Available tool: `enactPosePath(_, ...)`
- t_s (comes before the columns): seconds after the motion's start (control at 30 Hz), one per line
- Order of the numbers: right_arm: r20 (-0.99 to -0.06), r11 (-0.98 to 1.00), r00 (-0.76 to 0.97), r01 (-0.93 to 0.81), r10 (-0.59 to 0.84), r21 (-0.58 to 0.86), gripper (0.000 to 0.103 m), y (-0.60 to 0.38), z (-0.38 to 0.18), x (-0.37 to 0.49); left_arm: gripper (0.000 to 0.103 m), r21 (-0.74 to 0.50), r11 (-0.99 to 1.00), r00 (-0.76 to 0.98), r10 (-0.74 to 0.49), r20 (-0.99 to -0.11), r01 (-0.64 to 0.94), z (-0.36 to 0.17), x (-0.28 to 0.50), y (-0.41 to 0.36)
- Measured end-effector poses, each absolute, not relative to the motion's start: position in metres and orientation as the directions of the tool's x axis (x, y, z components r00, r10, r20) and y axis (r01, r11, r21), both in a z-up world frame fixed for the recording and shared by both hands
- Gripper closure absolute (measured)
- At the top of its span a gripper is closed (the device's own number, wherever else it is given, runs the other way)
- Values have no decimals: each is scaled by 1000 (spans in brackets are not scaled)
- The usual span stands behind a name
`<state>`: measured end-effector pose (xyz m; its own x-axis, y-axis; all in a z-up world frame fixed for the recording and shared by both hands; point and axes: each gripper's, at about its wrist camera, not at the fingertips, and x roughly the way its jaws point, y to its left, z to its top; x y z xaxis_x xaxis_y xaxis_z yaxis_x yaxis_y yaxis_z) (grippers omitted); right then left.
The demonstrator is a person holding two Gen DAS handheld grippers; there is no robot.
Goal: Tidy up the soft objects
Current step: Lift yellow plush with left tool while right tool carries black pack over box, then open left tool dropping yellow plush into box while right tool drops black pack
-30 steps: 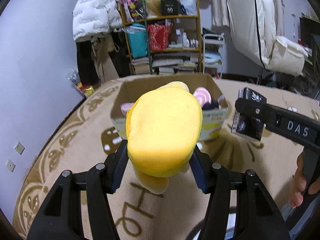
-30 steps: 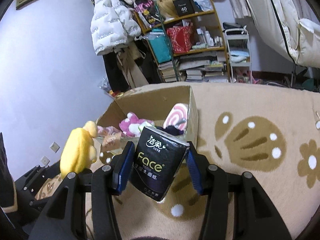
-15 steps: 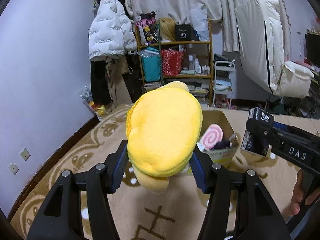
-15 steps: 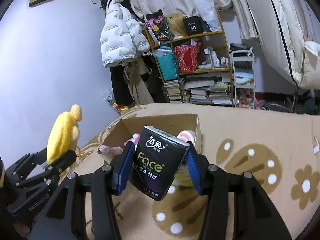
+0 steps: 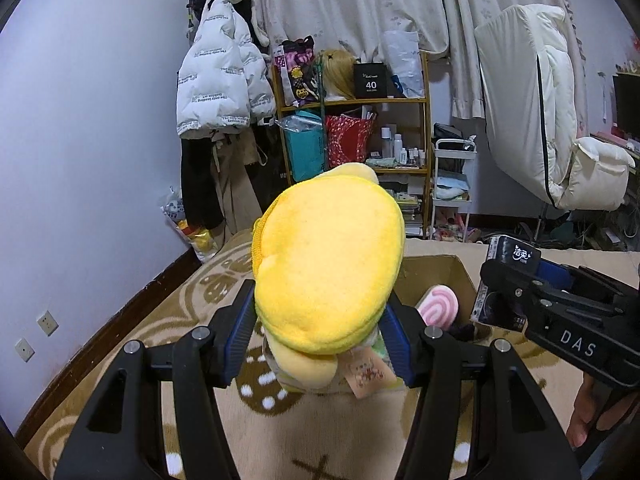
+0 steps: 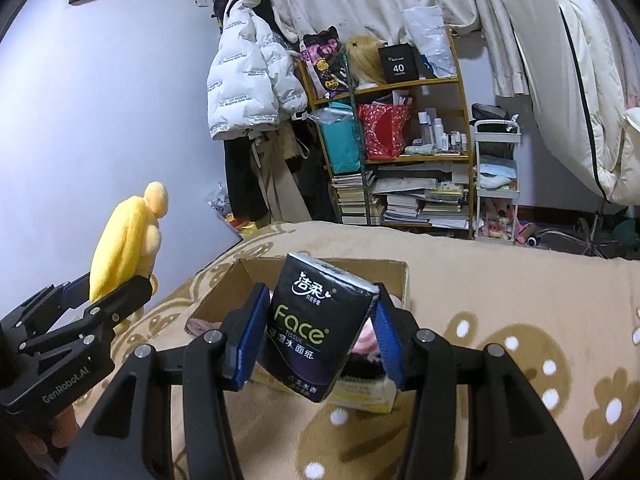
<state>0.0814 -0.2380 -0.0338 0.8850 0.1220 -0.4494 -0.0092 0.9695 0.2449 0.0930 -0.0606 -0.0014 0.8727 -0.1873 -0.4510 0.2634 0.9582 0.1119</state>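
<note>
Yellow plush toy sits clamped between the blue pads of the left tongs, raised above the patterned rug. Just beyond, an open cardboard box holds a pink swirl plush. Right tongs grip a black tissue pack over that box.

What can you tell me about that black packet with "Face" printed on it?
The black tissue pack is a soft plastic-wrapped packet, glossy and slightly crumpled, printed with "Face", "TISSUE" and Chinese characters in white and gold-green. The right claw holds it by its two sides between blue pads, tilted, its top leaning right. It hangs in the air in front of the open cardboard box on the patterned rug; only the pads appear to touch it. From the left claw's camera, just one end of it shows.
</note>
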Motion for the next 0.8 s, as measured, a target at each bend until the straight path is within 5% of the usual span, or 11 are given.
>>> enactPosePath(0.8, -442, 959, 879, -56, 180, 279, 49, -247, -52, 140, 46, 94, 955, 833, -195, -518, 282, -26, 152, -71)
